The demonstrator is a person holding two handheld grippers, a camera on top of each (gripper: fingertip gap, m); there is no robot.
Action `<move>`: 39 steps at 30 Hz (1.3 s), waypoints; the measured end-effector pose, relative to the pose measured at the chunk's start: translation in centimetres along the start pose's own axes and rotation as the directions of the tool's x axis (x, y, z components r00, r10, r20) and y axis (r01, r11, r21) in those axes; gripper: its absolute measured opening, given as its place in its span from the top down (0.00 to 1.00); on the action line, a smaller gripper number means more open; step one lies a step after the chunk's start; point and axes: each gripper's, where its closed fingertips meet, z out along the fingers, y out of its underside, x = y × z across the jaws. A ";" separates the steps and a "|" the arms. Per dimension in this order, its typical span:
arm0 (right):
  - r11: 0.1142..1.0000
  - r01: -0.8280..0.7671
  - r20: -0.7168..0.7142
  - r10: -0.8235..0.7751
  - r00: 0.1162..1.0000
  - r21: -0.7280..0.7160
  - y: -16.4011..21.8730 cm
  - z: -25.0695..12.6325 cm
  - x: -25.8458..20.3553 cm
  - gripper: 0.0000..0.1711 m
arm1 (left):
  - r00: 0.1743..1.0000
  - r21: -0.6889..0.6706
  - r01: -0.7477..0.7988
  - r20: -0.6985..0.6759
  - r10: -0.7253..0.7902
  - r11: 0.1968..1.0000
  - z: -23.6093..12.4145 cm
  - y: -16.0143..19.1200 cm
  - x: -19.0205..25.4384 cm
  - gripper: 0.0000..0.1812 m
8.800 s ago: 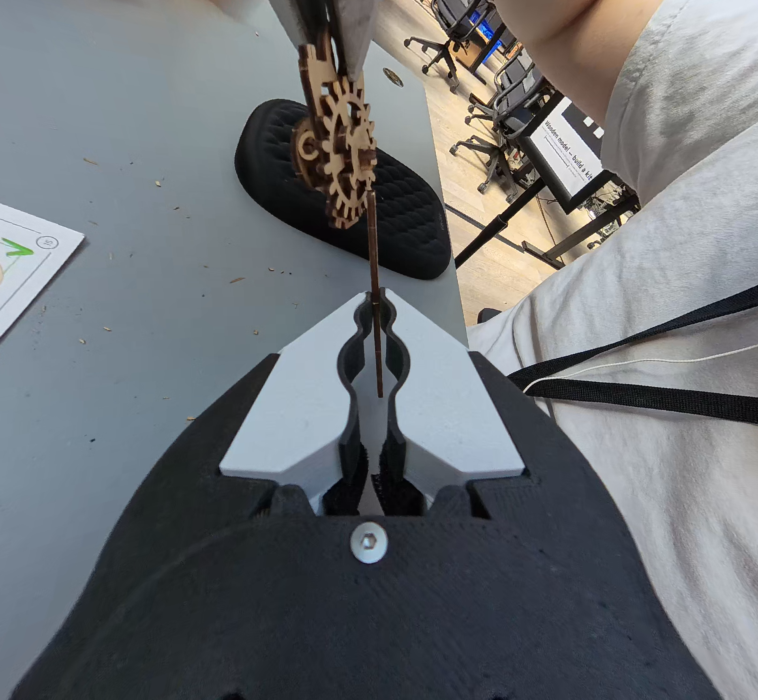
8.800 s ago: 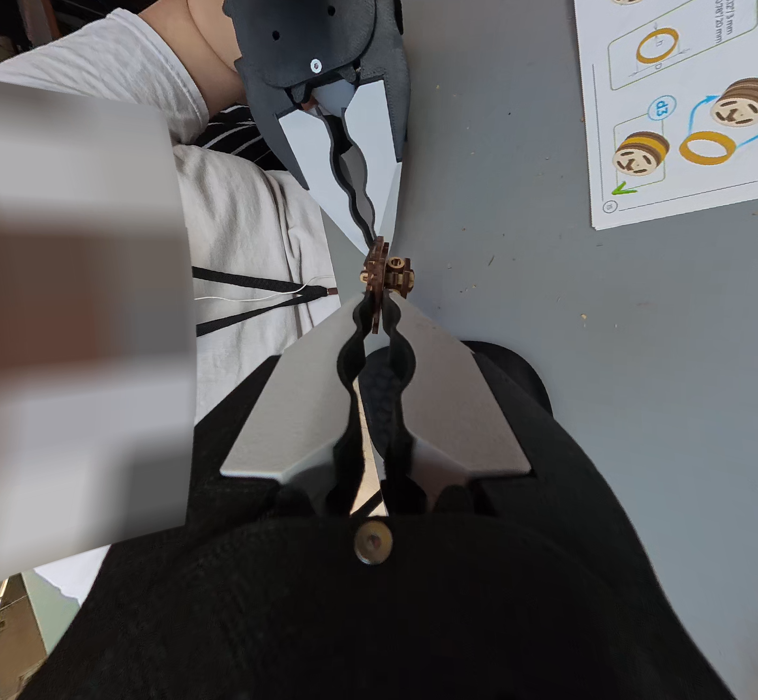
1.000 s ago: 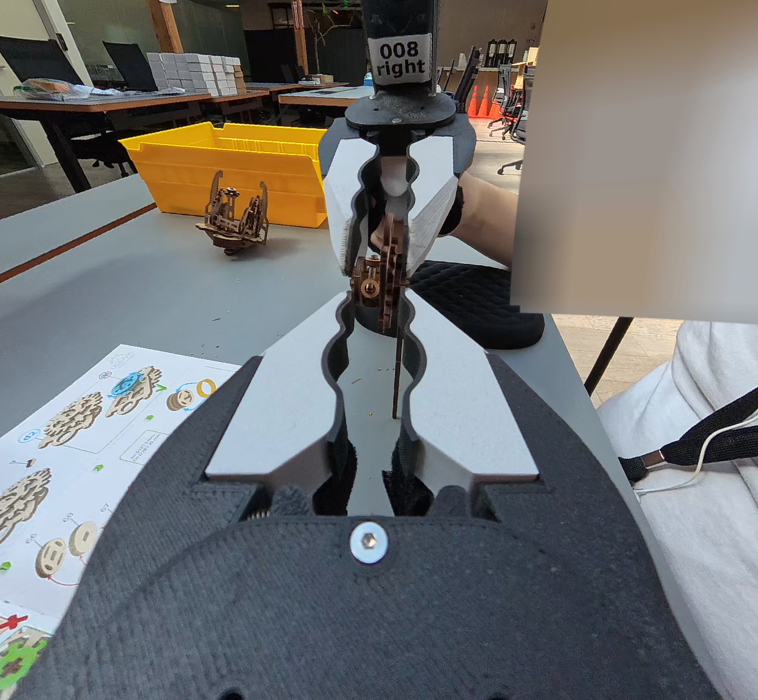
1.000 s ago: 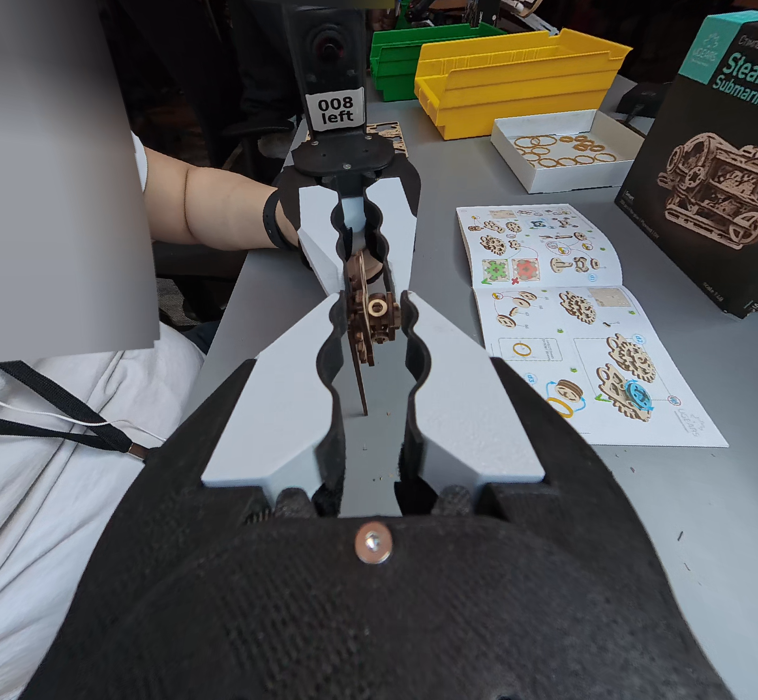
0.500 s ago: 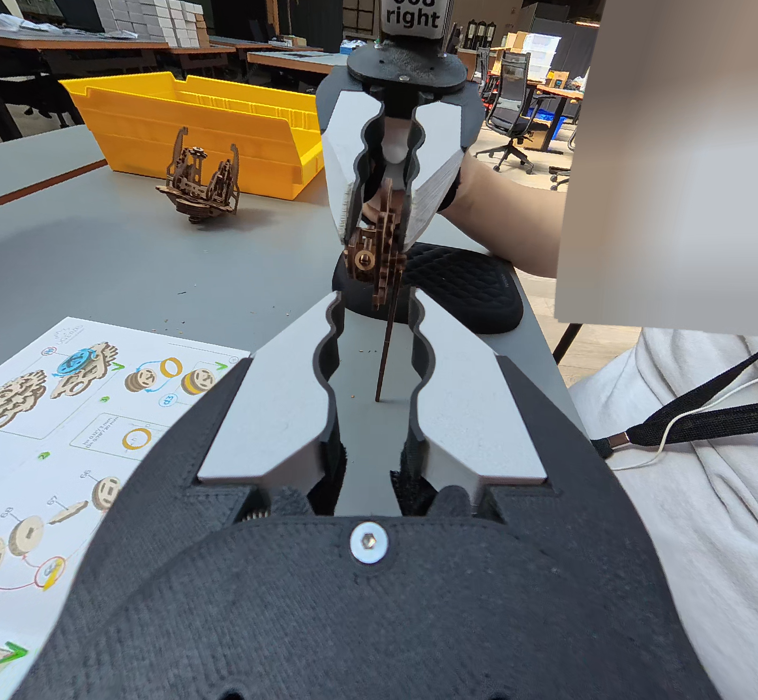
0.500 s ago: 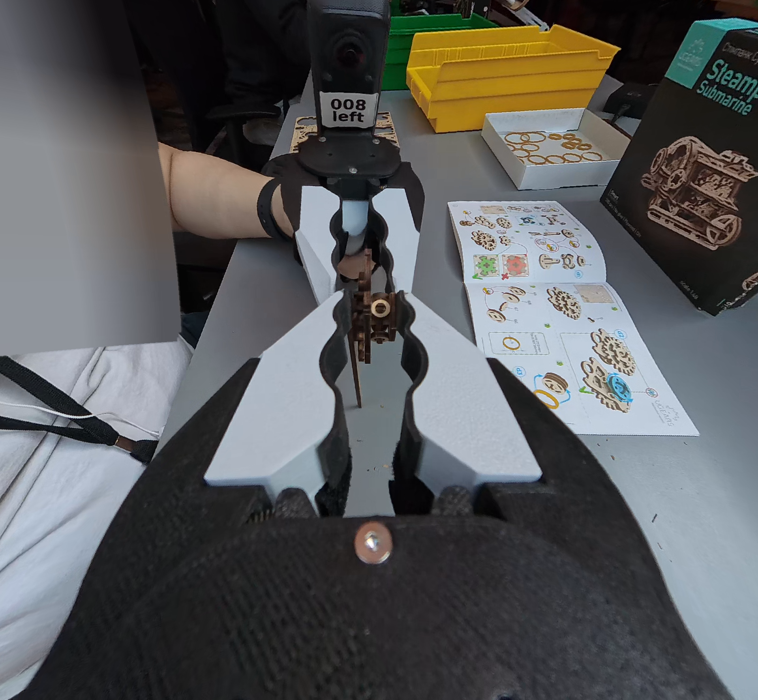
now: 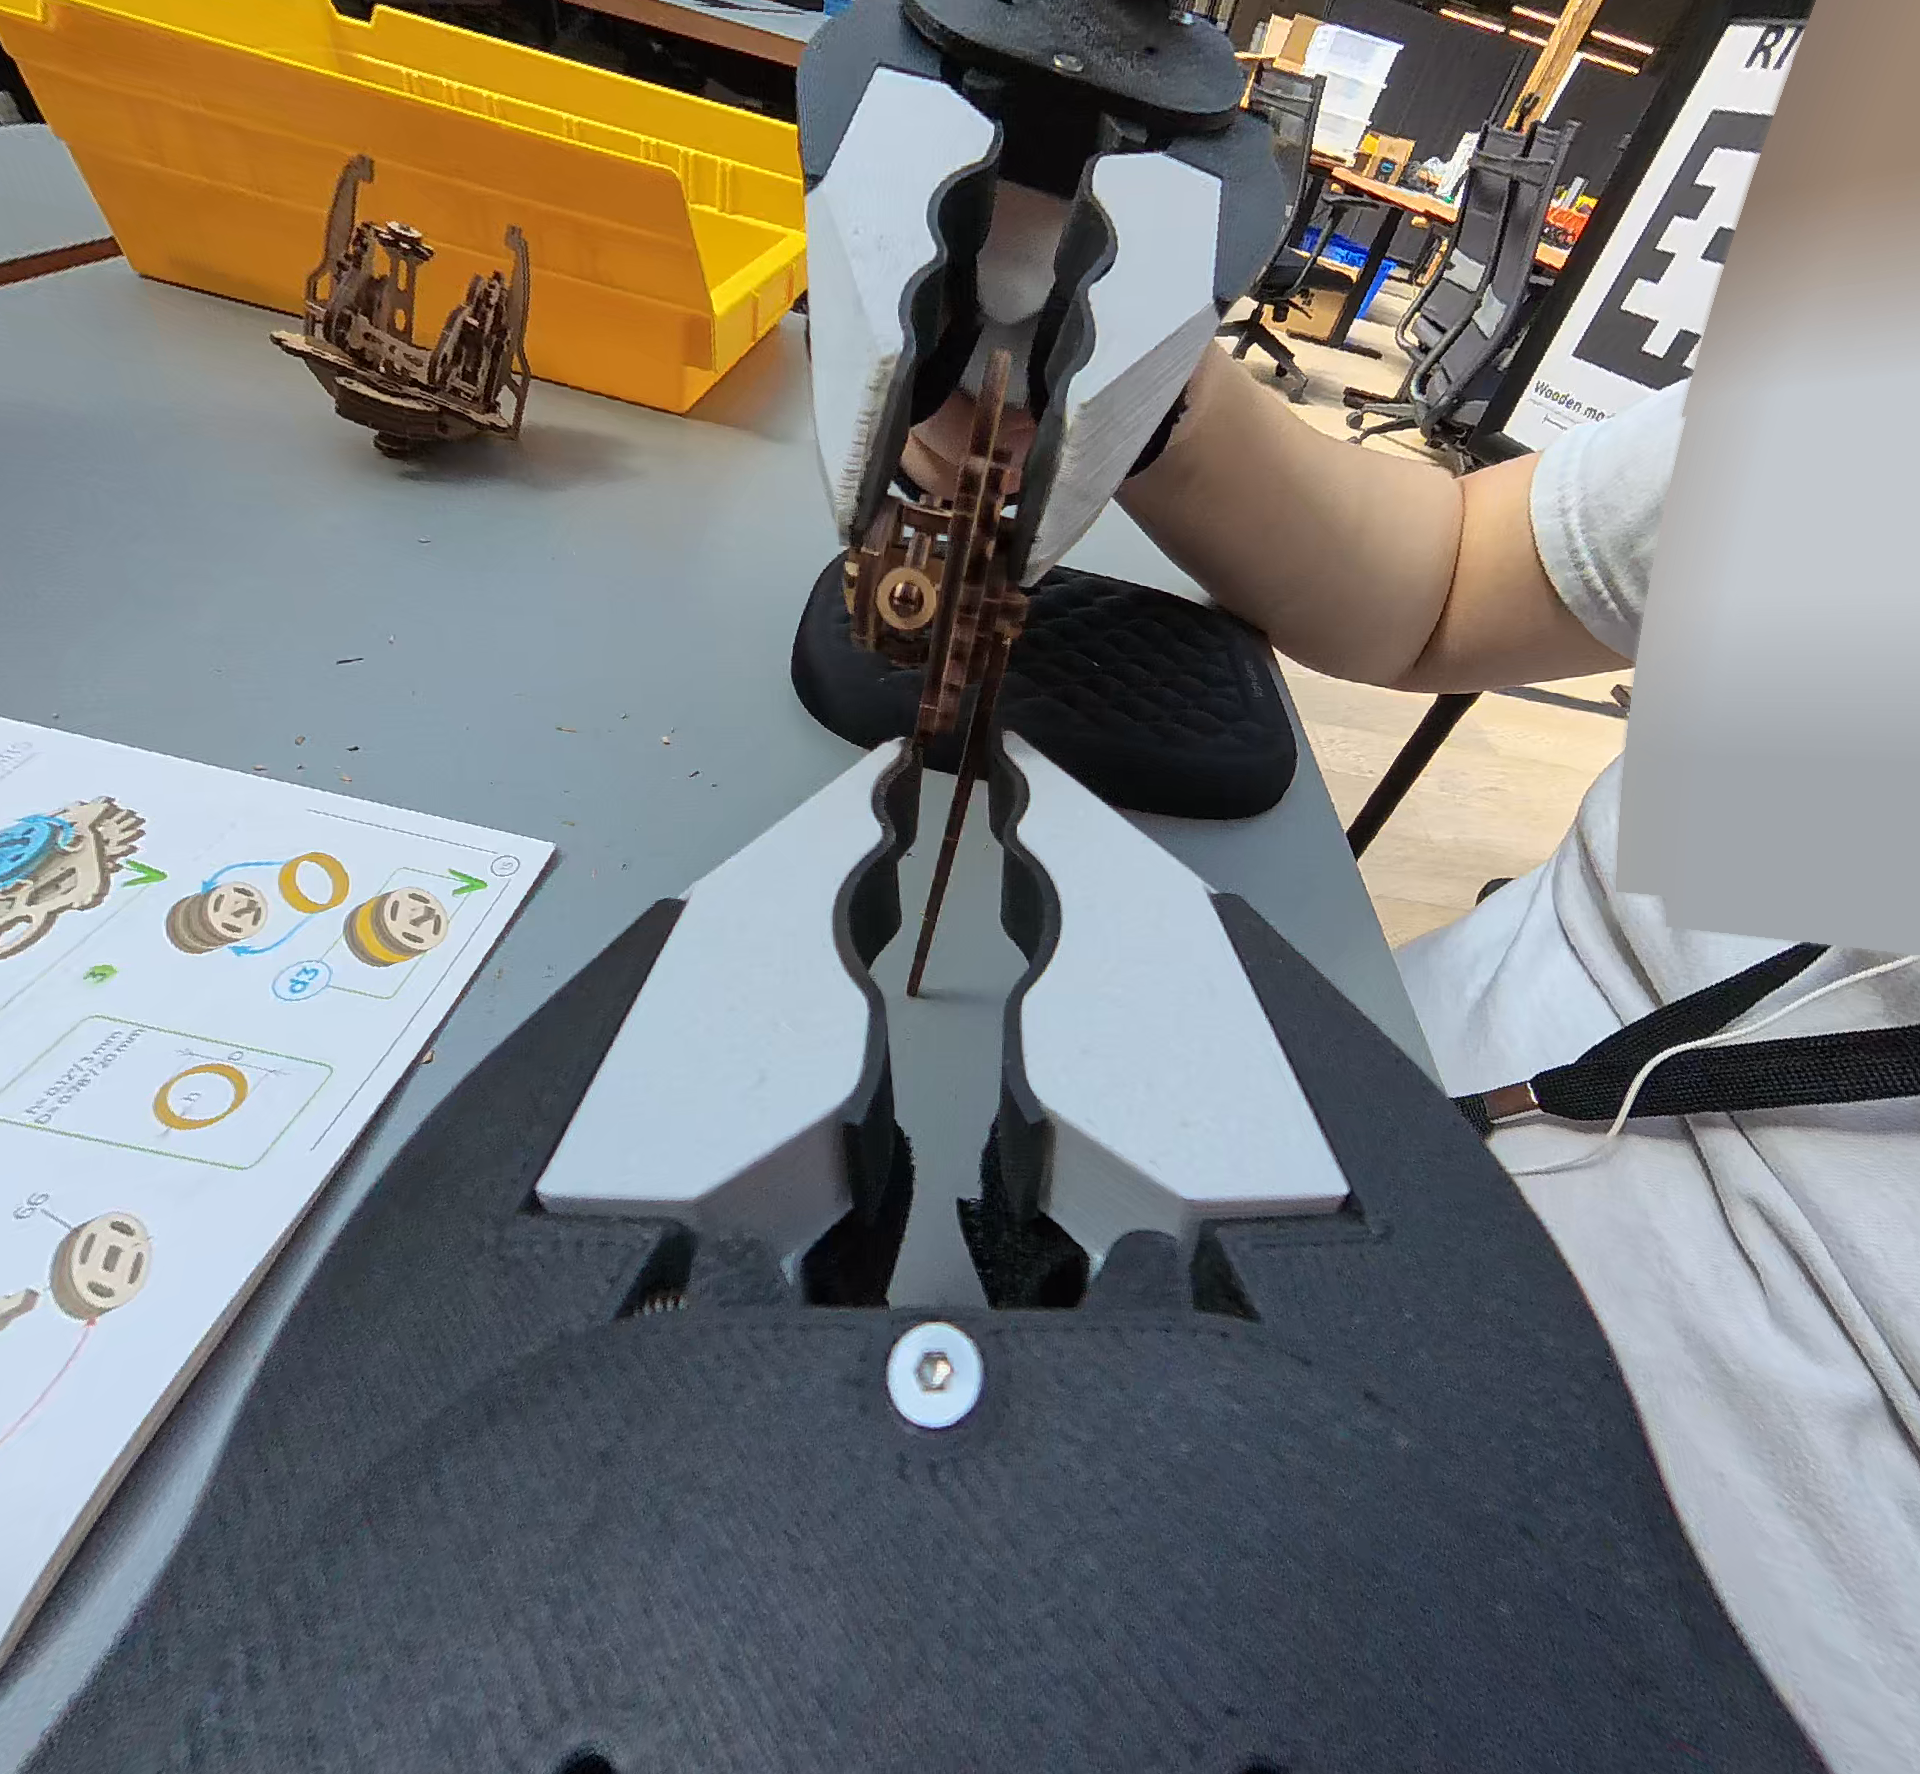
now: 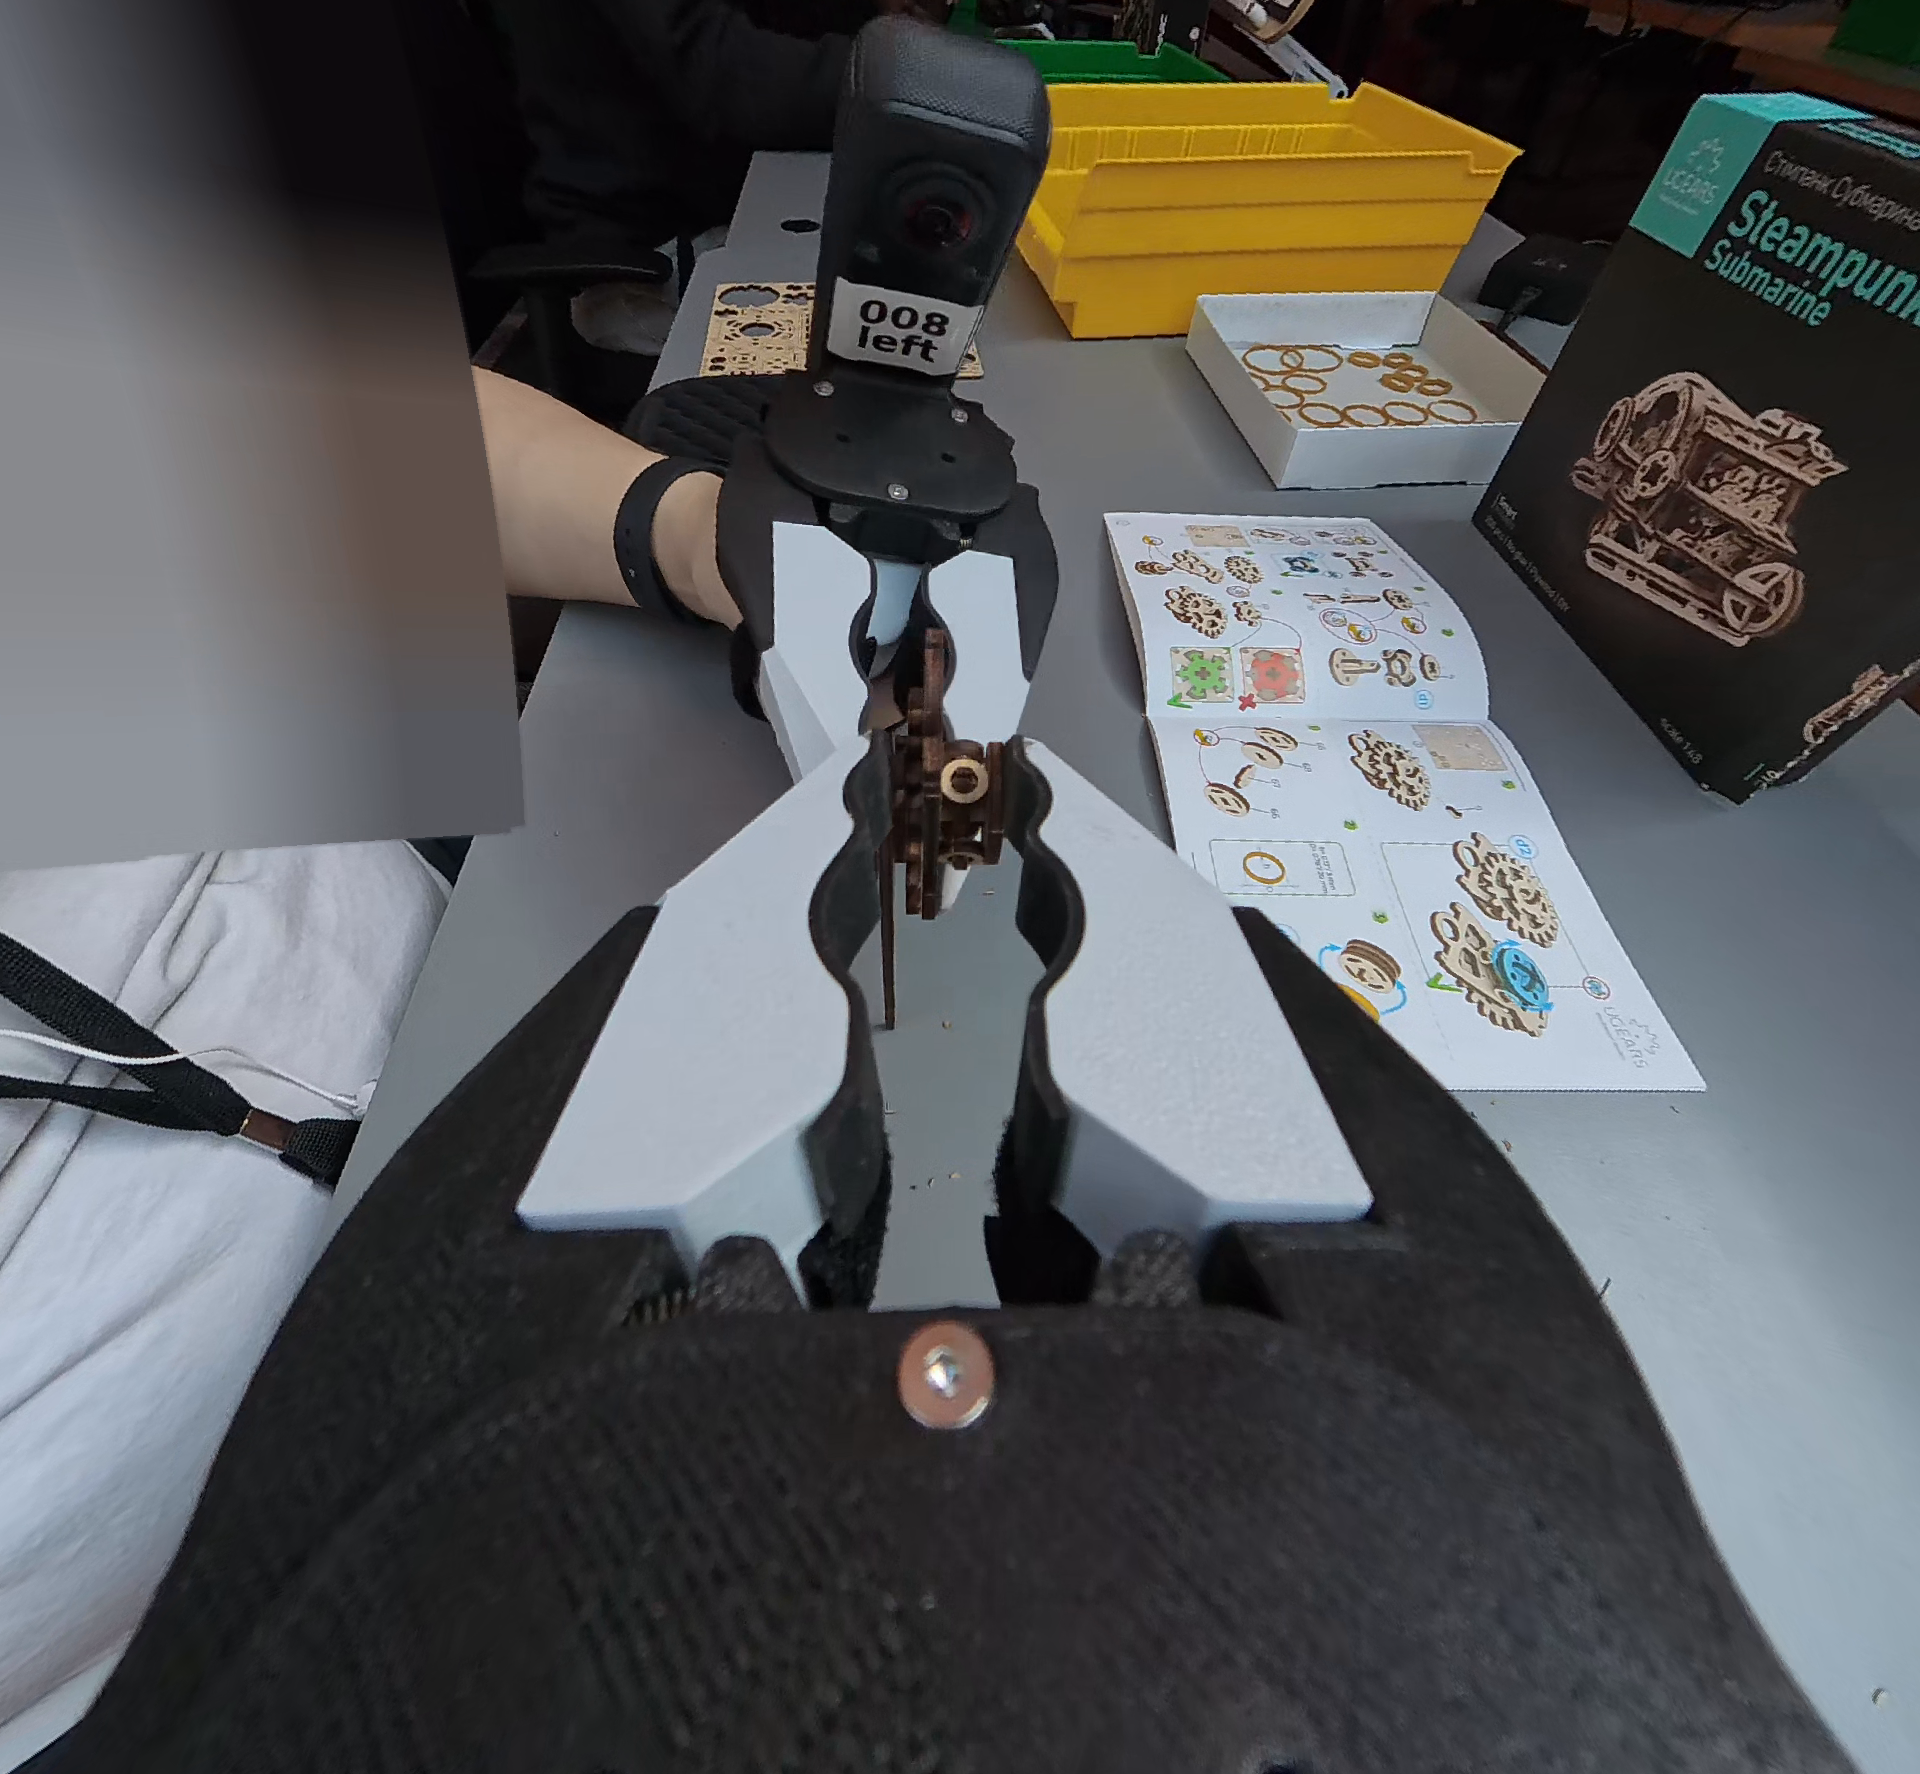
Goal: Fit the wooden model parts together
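Above the grey table's [image 7: 520, 602] near edge, the left gripper [image 7: 943, 768] stands slightly apart, while the right gripper [image 8: 935, 768] seemingly clamps the wooden gear assembly [image 8: 940, 805].

Desk clutter around the build

Grey table [image 7: 520, 602] has a yellow bin [image 7: 436, 197] at the back, a black padded wrist rest [image 7: 1122, 685] near the front edge, an open instruction booklet [image 8: 1382, 820], a white tray of rings [image 8: 1351, 394], a dark kit box [image 8: 1745, 498], and office chairs [image 7: 1475, 270] on the floor beyond
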 end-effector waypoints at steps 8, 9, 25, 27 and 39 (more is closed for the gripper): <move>1.000 0.016 -0.035 -0.016 0.999 -0.018 0.1 -0.2 0.3 0.88 | 0.994 -0.077 -0.103 0.035 0.106 0.992 0.6 1.0 0.1 1.00; 0.999 0.021 -0.036 -0.022 0.999 -0.026 0.1 -0.2 0.3 0.88 | 0.992 -0.078 -0.112 0.041 0.116 0.991 0.7 0.9 0.2 1.00; 0.999 0.025 -0.044 -0.027 0.999 -0.044 0.1 -0.2 0.9 0.88 | 0.989 -0.072 -0.119 0.080 0.124 0.990 0.5 0.8 -0.8 1.00; 0.998 0.028 -0.043 -0.030 0.999 -0.048 0.1 -0.2 0.8 0.88 | 0.988 -0.070 -0.129 0.081 0.134 0.989 0.5 0.8 -0.7 1.00; 0.996 0.077 -0.054 -0.079 0.995 -0.034 -2.8 -1.1 0.8 0.88 | 0.973 0.000 -0.195 0.128 0.193 0.981 -0.1 -2.1 -0.4 1.00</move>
